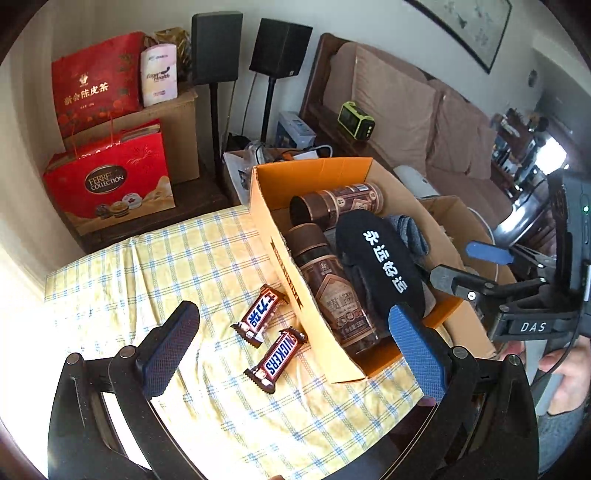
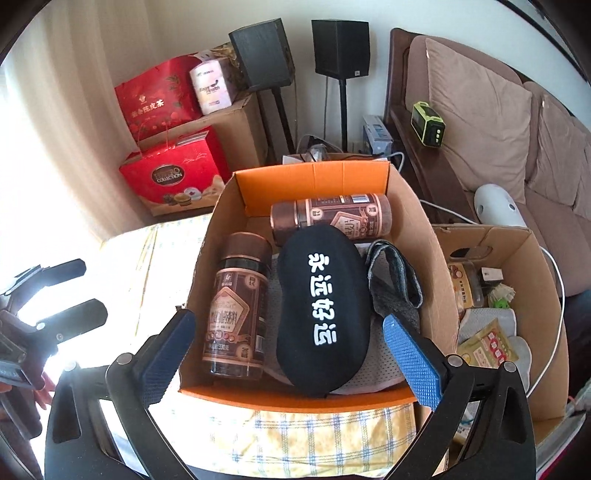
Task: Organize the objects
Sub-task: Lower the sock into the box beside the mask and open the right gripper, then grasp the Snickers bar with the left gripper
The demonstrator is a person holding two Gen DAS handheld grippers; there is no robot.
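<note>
A yellow checked cloth point(image 1: 155, 273) is spread under the orange box point(image 2: 314, 177). Two Snickers bars point(image 1: 277, 360), seen only from the left wrist, lie just beside it. Left gripper point(image 1: 291, 354) and right gripper point(image 2: 291, 354) are spread wide, nothing held.

A home living room — a brown cushioned sofa point(image 2: 491, 122) runs along the right wall beneath a framed picture point(image 1: 461, 26). Two black speakers on stands point(image 2: 340, 44) fill the far corner, beside red gift boxes point(image 1: 110, 184) stacked on cardboard cartons. A yellow checked cloth point(image 1: 166, 266) covers the tabletop — household clutter sits in open boxes point(image 2: 517, 258) nearby.
</note>
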